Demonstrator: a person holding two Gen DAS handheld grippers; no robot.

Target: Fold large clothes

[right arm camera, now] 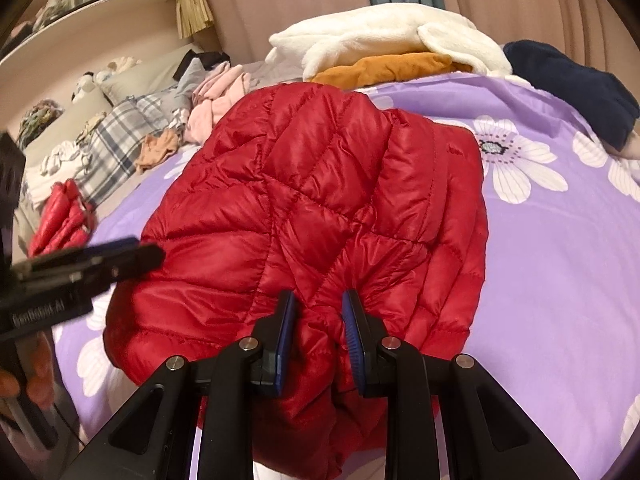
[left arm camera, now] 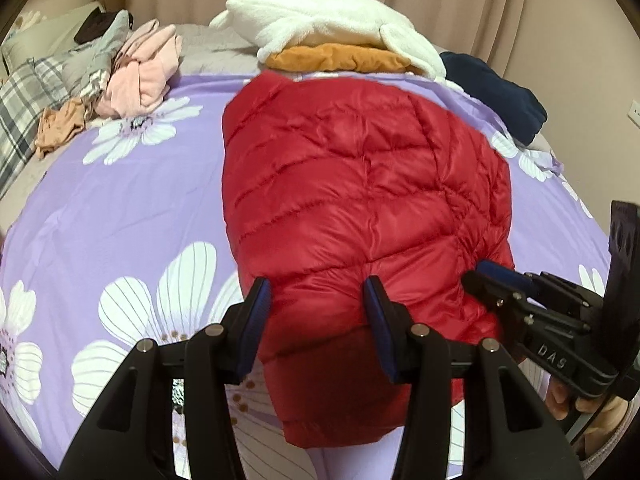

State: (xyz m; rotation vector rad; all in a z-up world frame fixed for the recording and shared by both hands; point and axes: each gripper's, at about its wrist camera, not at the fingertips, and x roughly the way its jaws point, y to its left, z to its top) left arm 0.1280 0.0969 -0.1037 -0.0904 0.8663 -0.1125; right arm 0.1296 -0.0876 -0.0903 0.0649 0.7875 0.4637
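A red quilted down jacket (left arm camera: pixel 352 184) lies folded on the purple flowered bed sheet (left arm camera: pixel 120 208); it also shows in the right wrist view (right arm camera: pixel 320 200). My left gripper (left arm camera: pixel 316 312) is open, its fingers straddling the jacket's near edge. My right gripper (right arm camera: pixel 318 320) is partly closed, pinching a bunch of the jacket's near edge between its blue pads. The right gripper shows at the right of the left wrist view (left arm camera: pixel 492 280), tips on the jacket. The left gripper shows at the left of the right wrist view (right arm camera: pixel 132 254).
A white fleece on an orange garment (left arm camera: pixel 332 36) lies at the far side, with a navy garment (left arm camera: pixel 496 88) to its right. Pink and grey clothes (left arm camera: pixel 140 72) and plaid pillows (left arm camera: pixel 20 108) are at the far left. Another red item (right arm camera: pixel 64 216) lies left.
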